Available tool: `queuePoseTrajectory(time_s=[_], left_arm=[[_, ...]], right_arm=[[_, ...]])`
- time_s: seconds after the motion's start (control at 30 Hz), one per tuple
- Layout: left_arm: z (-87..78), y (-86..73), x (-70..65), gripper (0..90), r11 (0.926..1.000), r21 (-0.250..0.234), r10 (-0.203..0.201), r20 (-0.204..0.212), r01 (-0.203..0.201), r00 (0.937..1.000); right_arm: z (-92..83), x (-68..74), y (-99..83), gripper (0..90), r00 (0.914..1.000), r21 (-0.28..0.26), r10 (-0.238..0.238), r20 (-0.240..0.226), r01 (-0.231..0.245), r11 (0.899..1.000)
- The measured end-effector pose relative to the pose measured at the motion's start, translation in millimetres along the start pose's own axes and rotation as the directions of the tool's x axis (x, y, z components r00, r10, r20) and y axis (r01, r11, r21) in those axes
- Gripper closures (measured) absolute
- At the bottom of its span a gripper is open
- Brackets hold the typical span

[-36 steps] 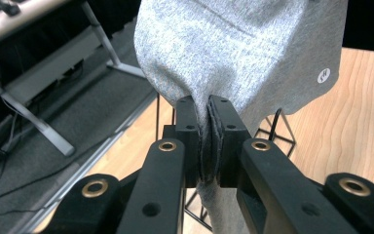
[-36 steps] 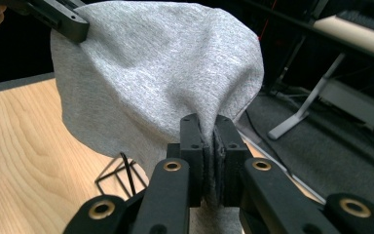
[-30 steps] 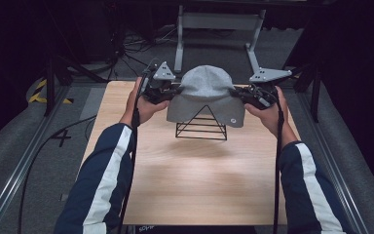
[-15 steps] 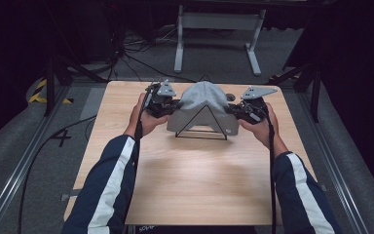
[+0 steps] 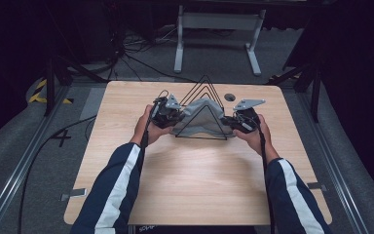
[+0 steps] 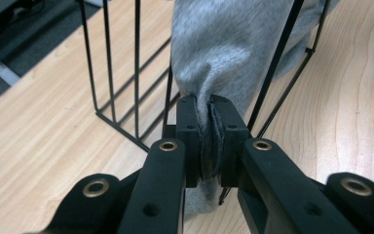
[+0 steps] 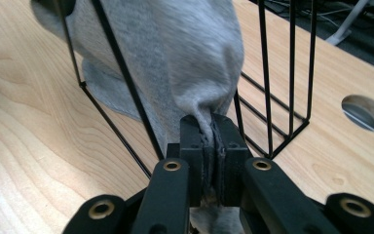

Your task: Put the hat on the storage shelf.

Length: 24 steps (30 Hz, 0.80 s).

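A grey cloth cap (image 5: 197,119) hangs stretched between my two grippers, low inside a black wire rack (image 5: 205,81) of triangular frames that stands on the wooden table (image 5: 199,180). My left gripper (image 5: 177,117) is at the rack's left side, shut on the cap's left edge. In the left gripper view the gripper (image 6: 209,105) pinches a fold of the grey cap (image 6: 224,39) between the rack's wires (image 6: 136,73). My right gripper (image 5: 231,124) is at the rack's right side. There the gripper (image 7: 212,122) is shut on the cap's (image 7: 175,48) other edge, beside the rack's wires (image 7: 292,73).
A round hole (image 5: 230,97) sits in the tabletop just behind the rack, and the same hole (image 7: 367,112) lies right of the wires in the right gripper view. A grey metal stand (image 5: 219,22) is on the floor beyond the table. Rails run along both table sides.
Both hands have come down with the cap. It was held spread above the rack's top and now sits sunk between the wire triangles, whose tips stand above it.
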<state>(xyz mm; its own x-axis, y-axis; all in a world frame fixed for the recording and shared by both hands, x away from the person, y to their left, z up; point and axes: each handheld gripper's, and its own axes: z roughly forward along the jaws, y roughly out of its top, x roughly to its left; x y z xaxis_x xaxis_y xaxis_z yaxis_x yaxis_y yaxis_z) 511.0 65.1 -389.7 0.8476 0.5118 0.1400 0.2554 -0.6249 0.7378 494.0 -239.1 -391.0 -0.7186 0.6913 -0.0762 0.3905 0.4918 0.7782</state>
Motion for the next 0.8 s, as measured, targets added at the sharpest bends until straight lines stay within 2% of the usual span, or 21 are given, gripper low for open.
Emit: queuePoseTrajectory(time_s=[0.2, 0.23, 0.37, 0.43, 0.57, 0.8], left_arm=[[12.0, -6.3, -2.7, 83.9, 0.9999, 0.013, 0.002, -0.003, -0.002, 1.0], [15.4, -8.2, -3.9, 84.0, 0.9999, 0.015, -0.004, 0.001, 0.004, 1.0], [20.7, -10.9, -4.2, 84.1, 0.9999, 0.008, -0.014, 0.003, 0.014, 0.9999], [20.4, -11.1, -3.9, 84.0, 0.9998, 0.007, -0.021, 0.006, 0.021, 0.9998], [15.7, -10.5, -2.8, 84.0, 0.9998, 0.018, -0.004, 0.003, 0.004, 1.0], [7.0, -10.4, -3.0, 83.9, 0.9999, 0.011, -0.003, -0.009, 0.003, 1.0]], right_arm=[[7.3, -4.7, -9.0, 84.8, 0.9997, 0.002, 0.024, 0.0, -0.024, 1.0], [10.6, -5.1, -12.3, 84.8, 0.9991, -0.006, 0.043, -0.007, -0.043, 0.999], [11.4, -5.4, -15.1, 84.9, 0.9989, -0.013, 0.047, -0.006, -0.047, 0.999], [11.3, -5.1, -15.7, 84.8, 0.9987, -0.011, 0.051, -0.005, -0.051, 0.999], [9.2, -2.6, -13.5, 84.5, 0.9995, 0.0, 0.027, 0.013, -0.027, 1.0], [4.9, -1.4, -12.1, 83.5, 0.9994, 0.006, 0.02, 0.027, -0.02, 1.0]])
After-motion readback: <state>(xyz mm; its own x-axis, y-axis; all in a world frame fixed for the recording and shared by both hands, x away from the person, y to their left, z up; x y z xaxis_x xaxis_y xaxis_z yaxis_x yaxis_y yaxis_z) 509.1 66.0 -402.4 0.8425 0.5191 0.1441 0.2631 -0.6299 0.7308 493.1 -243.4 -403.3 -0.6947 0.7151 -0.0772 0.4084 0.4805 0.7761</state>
